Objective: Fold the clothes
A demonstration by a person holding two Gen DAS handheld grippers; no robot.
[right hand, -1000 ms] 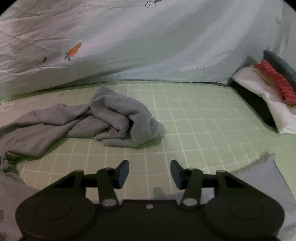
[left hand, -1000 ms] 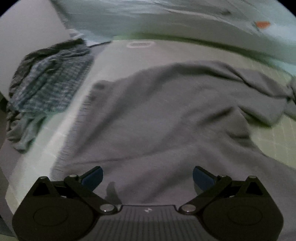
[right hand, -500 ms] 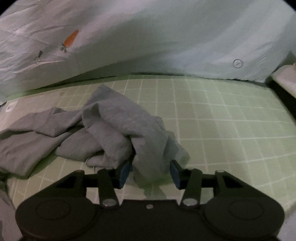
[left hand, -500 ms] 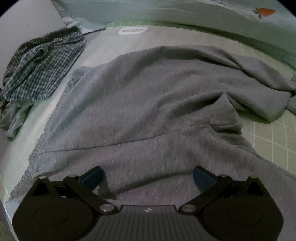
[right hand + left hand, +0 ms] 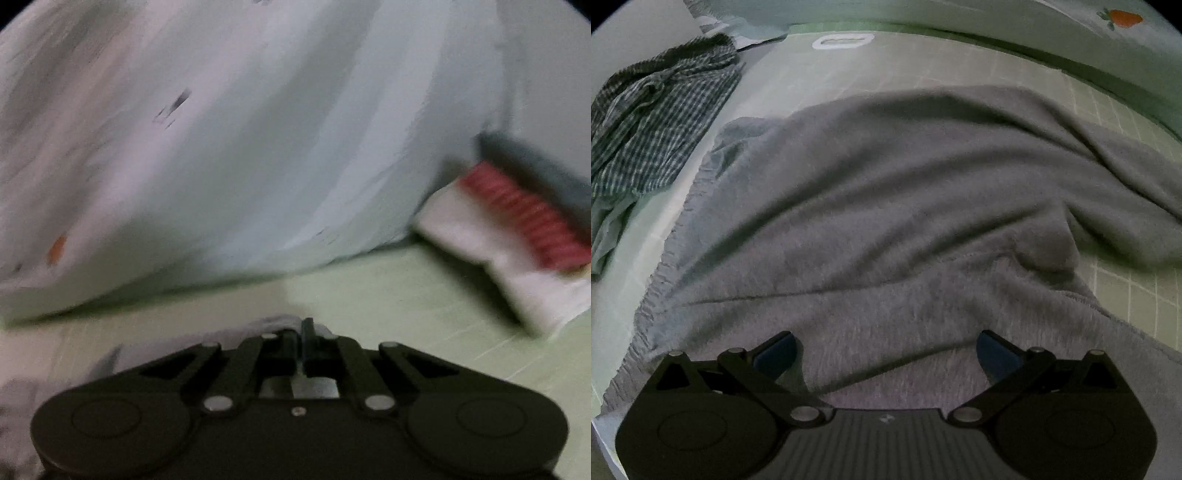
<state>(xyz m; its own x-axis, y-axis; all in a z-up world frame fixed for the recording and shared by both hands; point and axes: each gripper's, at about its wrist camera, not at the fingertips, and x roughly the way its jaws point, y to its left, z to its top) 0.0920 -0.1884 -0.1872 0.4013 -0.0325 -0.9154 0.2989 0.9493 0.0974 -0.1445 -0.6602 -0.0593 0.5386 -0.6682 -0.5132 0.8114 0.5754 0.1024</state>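
A grey sweatshirt (image 5: 886,203) lies spread and wrinkled on a green grid mat (image 5: 1126,291). In the left wrist view my left gripper (image 5: 886,347) hangs open just over the near part of it, with nothing gripped between its blue pads. My right gripper (image 5: 303,328) is shut, its jaws pressed together on a bunch of the sweatshirt's grey cloth (image 5: 258,325). That cloth trails off to the lower left. The right wrist view is blurred by motion.
A crumpled plaid shirt (image 5: 653,122) lies at the mat's left edge. A pale sheet with carrot prints (image 5: 258,147) rises behind the mat. A stack of folded clothes (image 5: 517,221), white, red and dark, sits at the far right.
My right gripper has shut on the bunched grey sleeve that stood between its jaws and swung up and rightward with it. The left gripper has stayed open over the sweatshirt.
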